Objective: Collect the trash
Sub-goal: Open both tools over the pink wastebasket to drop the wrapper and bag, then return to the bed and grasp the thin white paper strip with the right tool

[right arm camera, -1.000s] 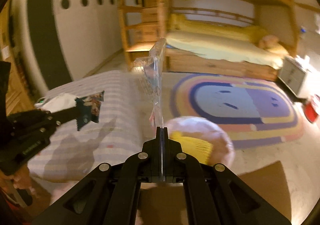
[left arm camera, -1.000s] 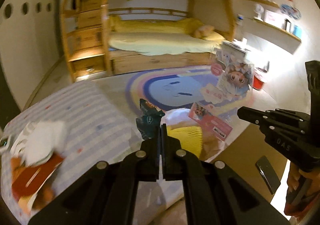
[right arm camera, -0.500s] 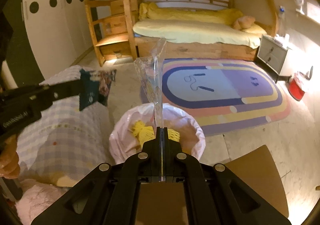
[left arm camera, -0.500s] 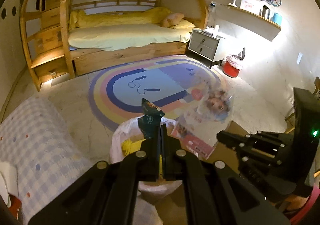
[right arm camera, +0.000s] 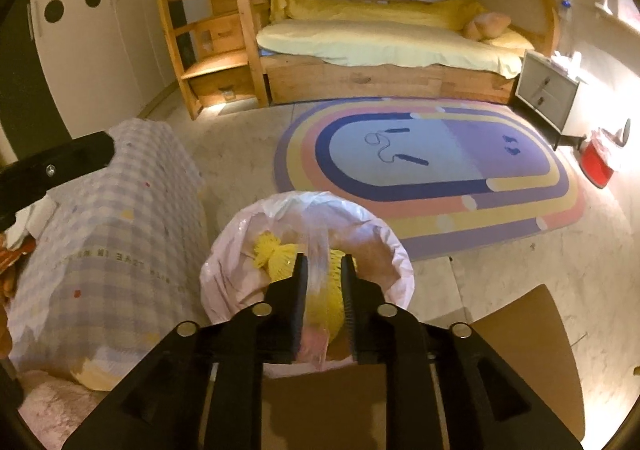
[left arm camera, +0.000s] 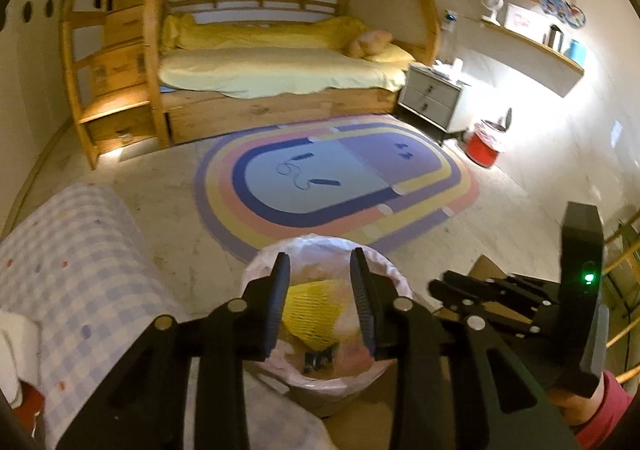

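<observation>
Now both grippers hang over the small trash bin (right arm camera: 256, 282), which is lined with a pale pink bag and stands on the floor between the checkered cloth (right arm camera: 120, 230) and the brown cardboard (right arm camera: 528, 334). The left gripper (left arm camera: 320, 266) is opening – nothing is between its fingers, and a dark wrapper (left arm camera: 318, 359) lies in the bin beside a yellow net (right arm camera: 280, 254). The right gripper (right arm camera: 324, 262) is opening too; a clear plastic package (right arm camera: 319, 250) stands between its jaws, but I cannot tell if the pads touch it. Behind the bin lies the rainbow rug (right arm camera: 440, 166), then the bunk bed (left arm camera: 280, 62).
</observation>
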Demonstrator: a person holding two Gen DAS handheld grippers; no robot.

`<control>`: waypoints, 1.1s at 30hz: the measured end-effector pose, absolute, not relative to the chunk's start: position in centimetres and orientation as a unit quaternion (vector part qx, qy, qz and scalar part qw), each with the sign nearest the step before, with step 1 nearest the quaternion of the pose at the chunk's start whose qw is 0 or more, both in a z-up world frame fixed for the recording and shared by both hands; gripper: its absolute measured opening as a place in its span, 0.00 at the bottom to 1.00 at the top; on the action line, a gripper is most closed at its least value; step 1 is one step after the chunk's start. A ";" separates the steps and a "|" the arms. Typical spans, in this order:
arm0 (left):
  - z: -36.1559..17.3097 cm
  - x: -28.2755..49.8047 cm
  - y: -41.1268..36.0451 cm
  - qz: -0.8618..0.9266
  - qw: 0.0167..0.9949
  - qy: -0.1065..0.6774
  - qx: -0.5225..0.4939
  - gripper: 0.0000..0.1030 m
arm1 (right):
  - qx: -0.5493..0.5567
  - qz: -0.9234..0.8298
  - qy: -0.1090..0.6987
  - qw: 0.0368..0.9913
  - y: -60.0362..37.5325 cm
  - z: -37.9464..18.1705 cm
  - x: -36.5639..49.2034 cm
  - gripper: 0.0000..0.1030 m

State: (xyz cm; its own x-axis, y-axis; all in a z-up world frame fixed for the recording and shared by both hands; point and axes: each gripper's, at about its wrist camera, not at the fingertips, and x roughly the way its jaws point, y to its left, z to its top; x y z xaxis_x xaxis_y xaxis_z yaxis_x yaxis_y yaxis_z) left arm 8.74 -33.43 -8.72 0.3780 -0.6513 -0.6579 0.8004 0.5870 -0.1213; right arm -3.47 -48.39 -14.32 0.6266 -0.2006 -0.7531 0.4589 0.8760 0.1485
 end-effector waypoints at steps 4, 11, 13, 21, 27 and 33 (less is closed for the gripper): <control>-7.4 8.2 -30.5 -0.417 0.841 0.330 0.101 0.29 | 0.180 -0.175 0.375 0.893 -47.6 -12.5 -4.9 0.19; -5.5 6.0 -24.4 -0.377 0.867 0.311 0.094 0.31 | 0.178 -0.125 0.345 0.913 -43.0 -8.1 -6.2 0.19; -5.3 5.4 -22.5 -0.366 0.873 0.308 0.094 0.34 | 0.175 -0.108 0.342 0.917 -41.7 -7.3 -6.0 0.19; -4.8 3.9 -13.9 -0.298 0.898 0.313 0.080 0.40 | 0.134 -0.024 0.345 0.929 -34.1 -4.7 -3.4 0.19; -4.3 3.6 -6.8 -0.213 0.926 0.303 0.069 0.48 | 0.098 0.032 0.349 0.932 -28.9 -3.9 -0.8 0.31; -3.9 4.7 -0.7 -0.141 0.942 0.302 0.045 0.53 | 0.074 0.071 0.351 0.931 -24.6 -3.5 1.7 0.39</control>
